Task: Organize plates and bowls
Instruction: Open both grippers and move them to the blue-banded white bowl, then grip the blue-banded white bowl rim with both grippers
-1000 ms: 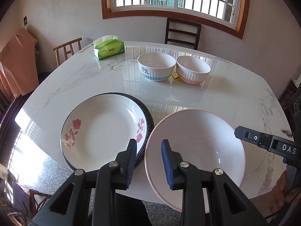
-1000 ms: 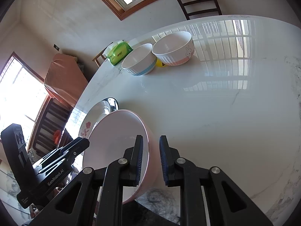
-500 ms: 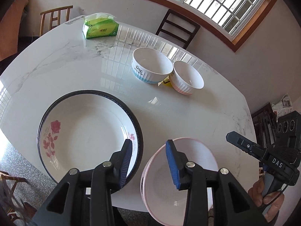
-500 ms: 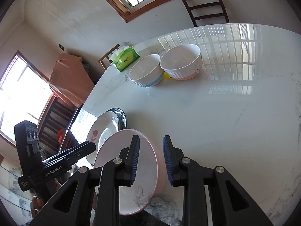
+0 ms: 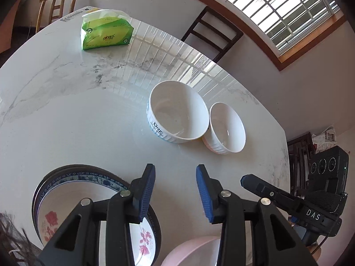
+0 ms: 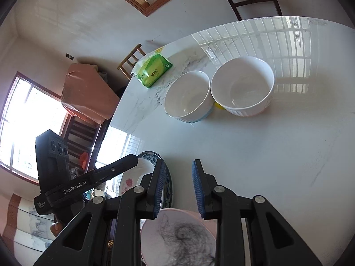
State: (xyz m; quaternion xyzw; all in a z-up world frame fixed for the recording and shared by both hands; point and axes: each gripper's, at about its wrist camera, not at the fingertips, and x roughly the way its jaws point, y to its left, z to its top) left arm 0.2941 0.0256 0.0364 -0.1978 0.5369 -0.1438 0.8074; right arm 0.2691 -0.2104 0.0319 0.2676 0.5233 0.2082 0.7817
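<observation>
Altogether two bowls stand on the white marbled surface, and they serve as the landmark: a blue-banded bowl and a pink-banded bowl, side by side and touching or nearly so, with a small yellow thing showing between their bases. Beyond the pair, towards the far edge, lies one green tissue pack. On the near side of the bowls, well apart from them, sits a stack of plates; the top one is white with red flowers, and beneath it a blue-patterned rim and a dark rim show, so at least three, though the exact count cannot be told. Just beside that stack, at the near edge, one pink-rimmed plate lies low in both views, mostly hidden behind the fingers.

The left hand-held gripper has its blue-padded jaws apart with nothing between them; they have just been opening. It hangs over bare surface between the plate stack and the bowls. The right hand-held gripper likewise shows a clear gap, its jaws having just been opening, and nothing is pinched; the pink-rimmed plate lies below it, untouched by the pads.

Two chairs are seen past the far edge, one light wood and one dark.
</observation>
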